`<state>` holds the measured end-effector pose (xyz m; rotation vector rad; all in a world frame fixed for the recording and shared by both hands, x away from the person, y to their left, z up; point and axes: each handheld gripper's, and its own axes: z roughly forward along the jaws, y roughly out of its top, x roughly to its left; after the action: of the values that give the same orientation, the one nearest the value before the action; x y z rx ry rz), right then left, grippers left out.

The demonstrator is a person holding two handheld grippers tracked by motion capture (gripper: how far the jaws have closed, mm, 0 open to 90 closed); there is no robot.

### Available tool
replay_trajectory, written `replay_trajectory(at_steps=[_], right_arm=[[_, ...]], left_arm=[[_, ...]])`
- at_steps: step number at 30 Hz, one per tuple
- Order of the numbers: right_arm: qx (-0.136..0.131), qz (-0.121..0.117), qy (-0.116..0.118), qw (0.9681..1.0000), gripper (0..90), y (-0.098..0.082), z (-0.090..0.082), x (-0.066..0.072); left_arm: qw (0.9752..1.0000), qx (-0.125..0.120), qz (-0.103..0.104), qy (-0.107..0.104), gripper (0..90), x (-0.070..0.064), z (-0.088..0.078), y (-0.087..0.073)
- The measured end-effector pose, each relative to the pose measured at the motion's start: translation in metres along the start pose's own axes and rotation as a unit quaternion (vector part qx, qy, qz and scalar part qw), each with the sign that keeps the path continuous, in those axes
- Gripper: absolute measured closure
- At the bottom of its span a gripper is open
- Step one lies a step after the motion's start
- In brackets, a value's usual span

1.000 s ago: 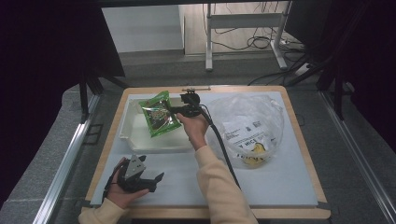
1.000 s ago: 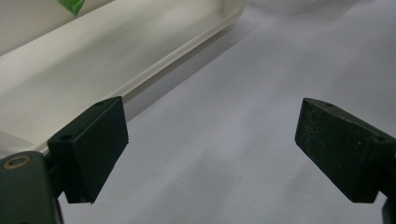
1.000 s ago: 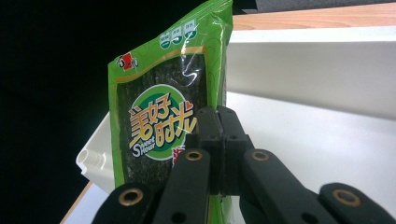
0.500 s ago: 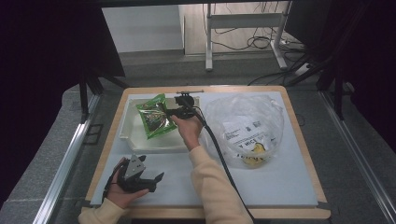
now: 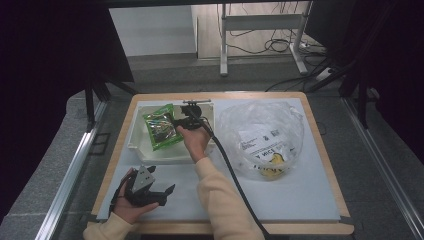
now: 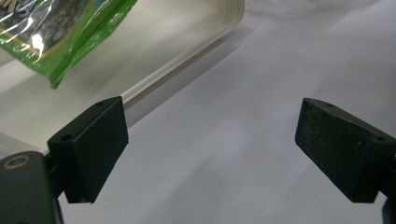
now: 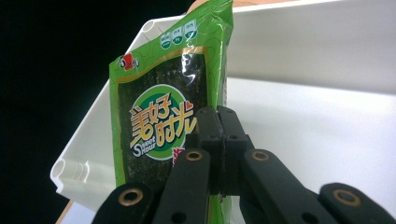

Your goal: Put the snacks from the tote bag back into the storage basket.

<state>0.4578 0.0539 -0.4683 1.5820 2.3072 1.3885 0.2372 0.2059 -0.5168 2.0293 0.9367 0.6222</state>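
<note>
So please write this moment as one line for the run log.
right claw: shut on green seaweed snack packet | over white plastic tray | left claw: open, holds nothing

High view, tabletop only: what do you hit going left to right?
Left gripper → white tray → green snack packet → right gripper, shut on the packet's edge → clear plastic bag.

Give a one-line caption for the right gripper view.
Right gripper, jaws shut on a green snack pack, holds it over a white tray.
</note>
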Motion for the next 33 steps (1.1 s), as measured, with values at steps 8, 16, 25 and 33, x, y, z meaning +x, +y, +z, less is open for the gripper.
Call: replay_trajectory(at_steps=[8,16,25,33], right_arm=[[0.005,0.007,-0.022,0.9997,89.9,-0.006,0.019,0.006],[0.040,-0.016,-0.037,0.9984,70.4,-0.018,0.037,0.011],[0.028,-0.057,-0.009,0.9980,47.2,-0.009,0.002,0.019],[0.000,-0.129,0.010,0.9915,38.7,-0.009,-0.041,0.018]], left_arm=[[1.0000,0.001,0.003,0.000,9.5,-0.001,0.000,0.000],[1.0000,-0.001,0.000,0.003,9.5,0.000,0.000,0.000],[1.0000,-0.002,0.003,0.005,9.4,0.000,-0.001,0.000],[0.9999,0.004,0.004,0.009,9.4,0.002,-0.001,-0.002]])
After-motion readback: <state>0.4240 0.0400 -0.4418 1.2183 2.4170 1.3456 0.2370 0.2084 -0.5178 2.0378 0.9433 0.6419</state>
